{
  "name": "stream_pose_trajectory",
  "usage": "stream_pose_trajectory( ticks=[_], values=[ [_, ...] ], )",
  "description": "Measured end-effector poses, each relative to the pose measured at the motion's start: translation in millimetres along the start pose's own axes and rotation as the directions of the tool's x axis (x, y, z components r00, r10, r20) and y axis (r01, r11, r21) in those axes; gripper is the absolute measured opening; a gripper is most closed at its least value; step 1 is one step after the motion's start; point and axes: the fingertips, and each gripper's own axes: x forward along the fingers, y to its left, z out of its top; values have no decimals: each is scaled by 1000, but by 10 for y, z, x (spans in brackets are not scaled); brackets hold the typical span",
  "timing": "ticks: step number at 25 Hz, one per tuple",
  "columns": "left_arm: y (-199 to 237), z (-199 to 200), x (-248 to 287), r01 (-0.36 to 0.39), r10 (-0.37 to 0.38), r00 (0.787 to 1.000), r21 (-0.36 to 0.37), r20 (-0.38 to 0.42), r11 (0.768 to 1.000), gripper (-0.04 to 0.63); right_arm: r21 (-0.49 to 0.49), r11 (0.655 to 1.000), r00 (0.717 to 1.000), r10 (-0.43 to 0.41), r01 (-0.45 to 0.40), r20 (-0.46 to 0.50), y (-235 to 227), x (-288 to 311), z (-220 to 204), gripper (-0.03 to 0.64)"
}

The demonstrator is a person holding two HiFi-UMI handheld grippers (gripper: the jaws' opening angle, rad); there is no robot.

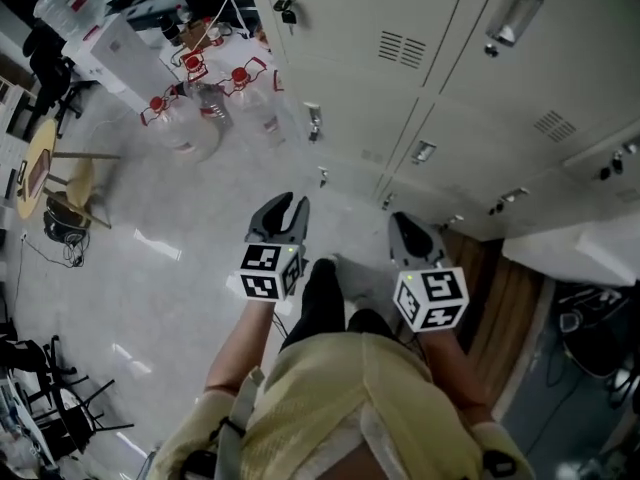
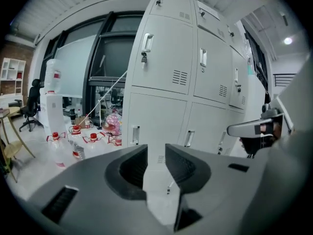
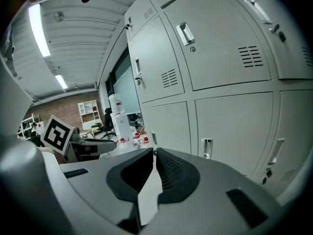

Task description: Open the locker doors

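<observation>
Shared office or laboratory workspace with a staff storage corner. A bank of grey metal lockers (image 1: 420,78), two tiers high, with louvred vents, recessed handles and one padlock (image 1: 287,10), lines one wall. Large water bottles (image 1: 185,118) with red caps stand on the glossy pale floor (image 1: 180,258) beside a water dispenser (image 2: 51,102). Farther off are an office chair (image 2: 30,104), a round wooden table (image 1: 35,168) and white open shelving (image 2: 11,75) against a brick wall (image 2: 19,50). Ceiling strip lights (image 3: 38,28) and dark-framed glazing complete the institutional interior.
</observation>
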Motion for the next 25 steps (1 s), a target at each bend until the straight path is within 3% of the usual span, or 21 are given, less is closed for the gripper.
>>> stream_pose_trajectory(
  ticks=[8,16,25],
  values=[
    [517,143,756,54,-51,997,36,-66,998,127,49,993,992,-103,106,-70,-89,544,34,5],
    [841,188,1511,76,-73,995,45,-60,996,132,76,983,980,-159,169,-122,-122,967,8,5],
    [1059,129,2028,44,-34,995,95,-95,994,132,144,964,966,-200,224,-162,-240,1253,-164,5]
  ],
)
